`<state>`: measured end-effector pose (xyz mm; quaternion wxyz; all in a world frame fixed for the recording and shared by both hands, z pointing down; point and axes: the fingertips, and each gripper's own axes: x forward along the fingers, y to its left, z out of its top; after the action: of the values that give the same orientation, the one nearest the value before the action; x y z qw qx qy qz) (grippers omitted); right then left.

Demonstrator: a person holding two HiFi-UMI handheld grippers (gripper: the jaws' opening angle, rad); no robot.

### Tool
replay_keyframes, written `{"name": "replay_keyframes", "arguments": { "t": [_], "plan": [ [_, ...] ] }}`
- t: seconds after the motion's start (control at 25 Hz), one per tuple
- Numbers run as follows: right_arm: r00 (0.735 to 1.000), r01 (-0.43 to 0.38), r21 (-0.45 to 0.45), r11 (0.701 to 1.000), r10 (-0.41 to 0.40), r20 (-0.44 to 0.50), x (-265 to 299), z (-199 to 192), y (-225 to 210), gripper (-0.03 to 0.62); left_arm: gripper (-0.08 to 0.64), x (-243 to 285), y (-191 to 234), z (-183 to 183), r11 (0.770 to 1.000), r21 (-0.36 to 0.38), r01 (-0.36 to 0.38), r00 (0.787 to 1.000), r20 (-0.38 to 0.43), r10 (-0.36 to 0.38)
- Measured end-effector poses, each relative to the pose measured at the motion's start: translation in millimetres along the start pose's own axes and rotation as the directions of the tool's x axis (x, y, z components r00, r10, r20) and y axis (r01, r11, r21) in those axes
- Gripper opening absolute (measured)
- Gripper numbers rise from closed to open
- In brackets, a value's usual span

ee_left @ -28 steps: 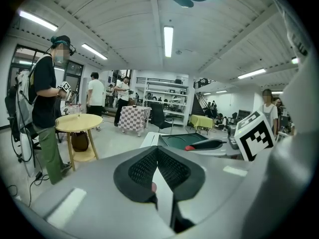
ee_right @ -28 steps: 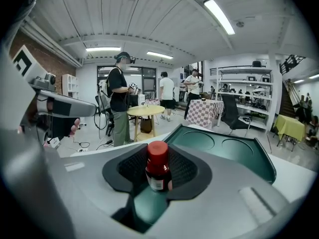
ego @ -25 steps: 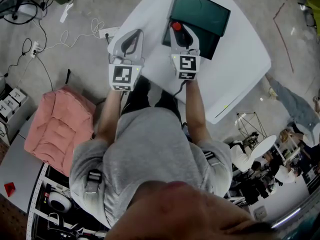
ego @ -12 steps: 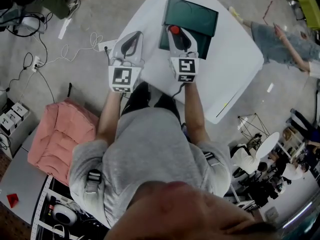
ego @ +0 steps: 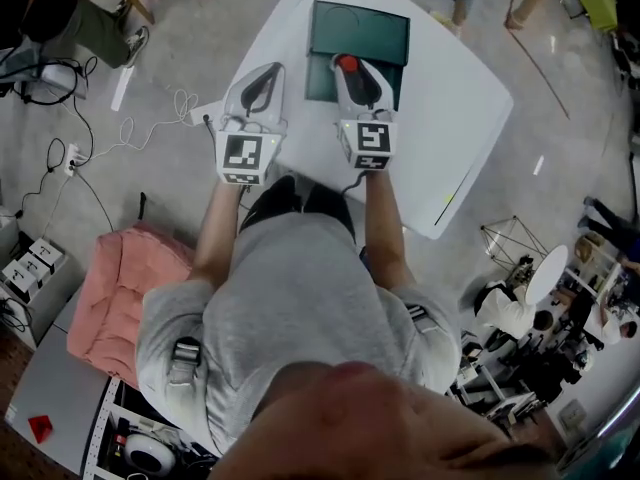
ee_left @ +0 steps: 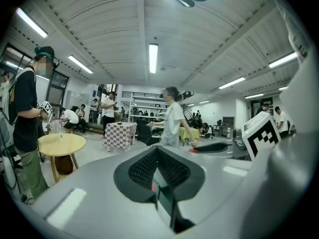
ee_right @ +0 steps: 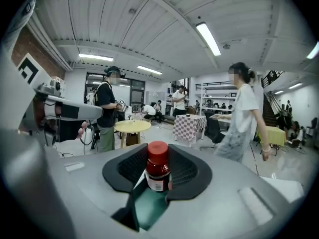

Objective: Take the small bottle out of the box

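A small bottle (ego: 347, 64) with a red cap and dark red body stands upright between the pads of my right gripper (ego: 352, 70), which is shut on it. In the right gripper view the bottle (ee_right: 158, 168) fills the gap between the black pads. It hangs over the near part of the dark green box (ego: 360, 33), which lies on the white table (ego: 450, 98). A strip of the box (ee_right: 149, 205) shows under the jaws. My left gripper (ego: 254, 86) hovers over the table's left edge, its jaws together with nothing in them.
A pink cushion (ego: 130, 288) lies on the floor at the left, with cables (ego: 150, 118) beyond it. A person (ee_right: 244, 118) walks past beyond the table. Another person stands by a round yellow table (ee_left: 60, 143).
The head view has swung, so table and box sit higher and squarer in the frame. The right gripper still holds the bottle over the box. A person beyond the table has walked on.
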<state>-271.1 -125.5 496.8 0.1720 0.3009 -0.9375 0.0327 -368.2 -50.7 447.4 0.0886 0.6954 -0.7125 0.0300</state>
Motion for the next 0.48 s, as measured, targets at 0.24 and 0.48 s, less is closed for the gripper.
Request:
{"name": "replay_keyframes", "arguments": {
  "t": [0.24, 0.48],
  "plan": [
    [0.996, 0.092, 0.016, 0.996, -0.092, 0.017, -25, 4, -26, 0.130, 0.012, 12, -23, 8, 0.997, 0.010, 0.079, 0.997, 0.014, -0.079],
    [0.981, 0.192, 0.033, 0.981, -0.193, 0.030, -60, 12, -54, 0.129, 0.012, 24, -55, 20, 0.984, 0.040, 0.172, 0.985, 0.024, -0.173]
  ]
}}
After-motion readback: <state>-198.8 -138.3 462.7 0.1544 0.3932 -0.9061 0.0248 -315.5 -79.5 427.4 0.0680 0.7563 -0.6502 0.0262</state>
